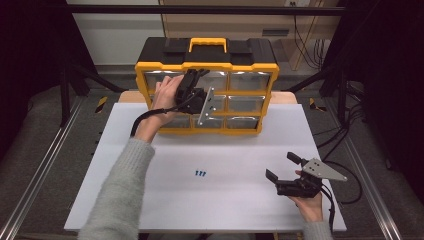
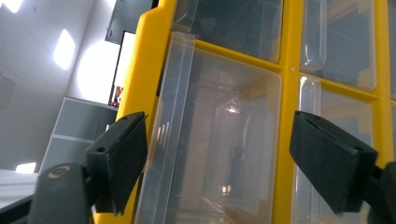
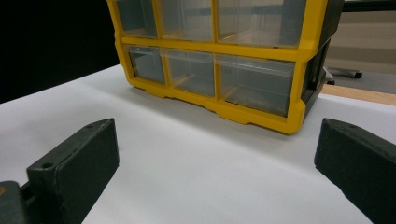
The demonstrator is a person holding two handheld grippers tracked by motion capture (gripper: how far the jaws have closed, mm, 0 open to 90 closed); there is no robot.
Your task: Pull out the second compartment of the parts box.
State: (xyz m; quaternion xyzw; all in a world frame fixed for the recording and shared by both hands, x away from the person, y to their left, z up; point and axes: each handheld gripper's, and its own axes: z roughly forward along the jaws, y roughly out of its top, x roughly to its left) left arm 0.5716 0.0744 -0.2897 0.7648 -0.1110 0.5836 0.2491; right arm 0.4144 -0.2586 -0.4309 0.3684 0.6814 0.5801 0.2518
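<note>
With my left gripper (image 1: 197, 75) raised to the front of the yellow organizer (image 1: 207, 92), I judge the step in hand to be reaching for one of its clear drawers. In the left gripper view the two black jaws stand wide apart on either side of a clear drawer (image 2: 219, 144), whose near edge seems to jut slightly from the yellow frame; neither jaw touches it as far as I can tell. The organizer stands upright at the far edge of the tabletop (image 1: 150, 200), its black top and yellow carry handle (image 1: 207, 45) facing up, with three rows of see-through drawers across the front. In the high view, the gripper sits over the upper left drawers.

My right gripper (image 1: 285, 170) rests low over the near right part of the tabletop, well apart from the organizer, jaws wide and holding nothing. Its own view looks across the bare white surface toward the organizer's lower drawers.

Three small blue pieces (image 1: 200, 173) lie in a tight row near the middle of the tabletop, between the two grippers. They are too small to identify.

For the next move, I think the left gripper must close on the drawer's front lip and pull straight out, keeping the organizer from tipping or sliding.

The tabletop is a plain white board on a wooden base. Around it are dark frame posts, grey floor, metal rails at the left, and loose black cables (image 1: 345, 135) at the right.
</note>
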